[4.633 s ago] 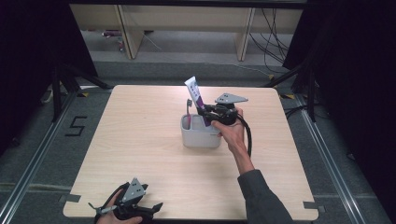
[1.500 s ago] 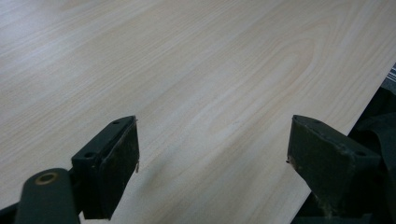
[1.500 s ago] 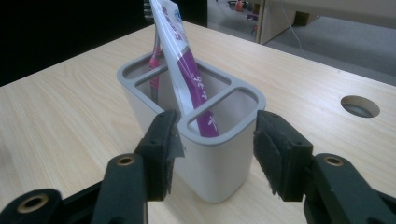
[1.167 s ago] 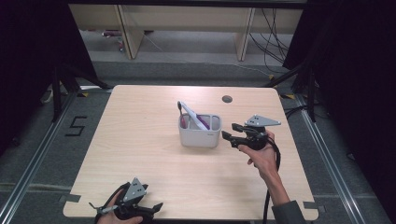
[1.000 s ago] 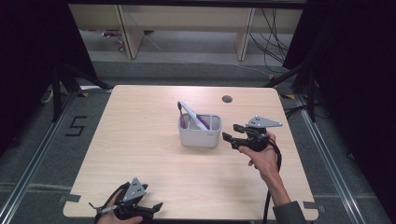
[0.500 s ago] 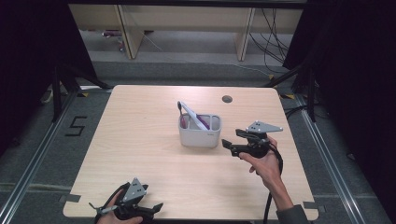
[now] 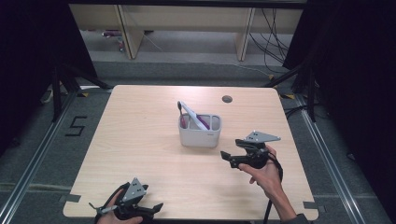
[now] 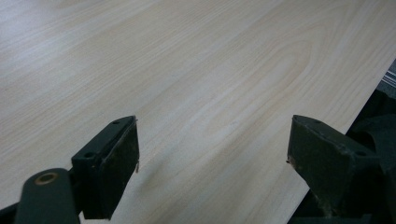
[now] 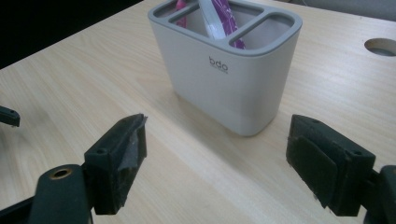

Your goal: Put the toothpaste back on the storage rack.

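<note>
My right gripper [image 7: 227,156] hovering just right of the pale grey plastic three-compartment holder [image 7: 200,133] standing mid light wooden tabletop [image 7: 140,130], fingers having just been opening, nothing between them, white-and-purple tube [image 7: 194,115] leaning inside, my left gripper [image 7: 156,206] resting at the near edge, fingers gaping empty

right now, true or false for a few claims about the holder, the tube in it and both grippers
1. The right gripper holds the tube. False: its jaws stand open with nothing between them, short of the grey holder; they have just been opening.
2. The white and purple tube leans in the holder. True.
3. The holder lies tipped on its side. False: it stands upright on the table.
4. The left gripper is open over bare wood at the table's near edge. True.
5. The holder has one single compartment. False: the right gripper view shows dividers splitting its top into several openings.
</note>
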Motion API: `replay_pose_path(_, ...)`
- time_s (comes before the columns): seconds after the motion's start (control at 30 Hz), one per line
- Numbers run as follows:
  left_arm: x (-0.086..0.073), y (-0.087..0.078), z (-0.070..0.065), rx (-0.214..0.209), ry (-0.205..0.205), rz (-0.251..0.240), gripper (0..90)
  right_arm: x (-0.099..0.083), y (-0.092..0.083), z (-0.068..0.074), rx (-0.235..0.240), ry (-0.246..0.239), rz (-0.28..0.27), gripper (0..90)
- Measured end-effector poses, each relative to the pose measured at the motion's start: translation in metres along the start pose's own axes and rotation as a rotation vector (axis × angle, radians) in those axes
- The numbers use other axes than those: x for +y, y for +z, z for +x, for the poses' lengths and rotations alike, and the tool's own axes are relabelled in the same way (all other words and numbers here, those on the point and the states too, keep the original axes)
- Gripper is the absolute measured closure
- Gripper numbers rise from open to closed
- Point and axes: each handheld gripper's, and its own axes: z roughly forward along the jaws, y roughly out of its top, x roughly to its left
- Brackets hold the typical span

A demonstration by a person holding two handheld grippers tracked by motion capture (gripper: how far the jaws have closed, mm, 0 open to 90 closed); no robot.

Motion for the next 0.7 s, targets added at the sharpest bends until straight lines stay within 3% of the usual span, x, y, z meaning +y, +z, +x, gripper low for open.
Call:
replay_pose_path(0.03, 0.000, 0.000, 0.000, 0.003, 0.001, 0.001, 16.3, 0.000, 0.000, 0.000, 0.000, 0.000, 0.000, 20.9)
replay_pose_path(0.07, 0.000, 0.000, 0.000, 0.002, 0.002, 0.002, 16.3, 0.000, -0.001, -0.003, -0.011, -0.045, -0.002, 20.9)
replay_pose_path(0.17, 0.000, 0.000, 0.000, 0.000, 0.000, 0.000, 16.3, -0.006, 0.000, 0.000, 0.000, -0.011, 0.002, 20.9)
replay_pose_path(0.23, 0.000, 0.000, 0.000, 0.004, 0.002, 0.001, 16.3, -0.006, -0.001, -0.001, -0.004, -0.035, 0.004, 21.0)
replay_pose_path(0.27, 0.000, 0.000, 0.000, 0.005, 0.004, 0.003, 16.3, -0.008, -0.002, 0.001, -0.005, -0.010, 0.008, 20.9)
replay_pose_path(0.3, 0.000, 0.000, 0.000, 0.005, 0.002, 0.001, 16.3, -0.009, -0.002, -0.001, 0.007, -0.026, 0.008, 21.0)
replay_pose_path(0.33, 0.000, 0.000, 0.000, 0.005, 0.002, 0.001, 16.3, -0.010, -0.002, 0.000, 0.007, -0.010, 0.006, 21.0)
replay_pose_path(0.37, 0.000, 0.000, 0.000, 0.004, 0.002, 0.001, 16.3, -0.010, -0.003, -0.001, -0.007, -0.036, 0.005, 21.0)
replay_pose_path(0.5, 0.000, 0.000, 0.001, 0.011, 0.011, 0.009, 16.3, -0.014, -0.005, -0.001, -0.011, -0.037, -0.002, 20.7)
replay_pose_path(0.53, 0.000, 0.000, 0.001, 0.012, 0.012, 0.010, 16.3, -0.016, -0.006, 0.002, -0.004, -0.008, 0.008, 20.5)
replay_pose_path(0.57, 0.000, 0.000, 0.001, 0.011, 0.008, 0.007, 16.3, -0.017, -0.005, 0.000, 0.003, -0.031, 0.004, 20.1)
replay_pose_path(0.63, 0.000, 0.000, 0.000, 0.008, 0.001, 0.000, 16.3, -0.020, -0.007, 0.003, -0.005, -0.001, 0.024, 20.0)
replay_pose_path(0.67, 0.000, 0.000, 0.000, 0.007, 0.001, 0.000, 16.3, -0.021, -0.006, 0.001, -0.006, -0.034, 0.014, 20.0)
replay_pose_path(0.7, 0.000, 0.000, 0.001, 0.012, 0.011, 0.009, 16.3, -0.023, -0.007, 0.002, -0.016, -0.024, 0.023, 19.9)
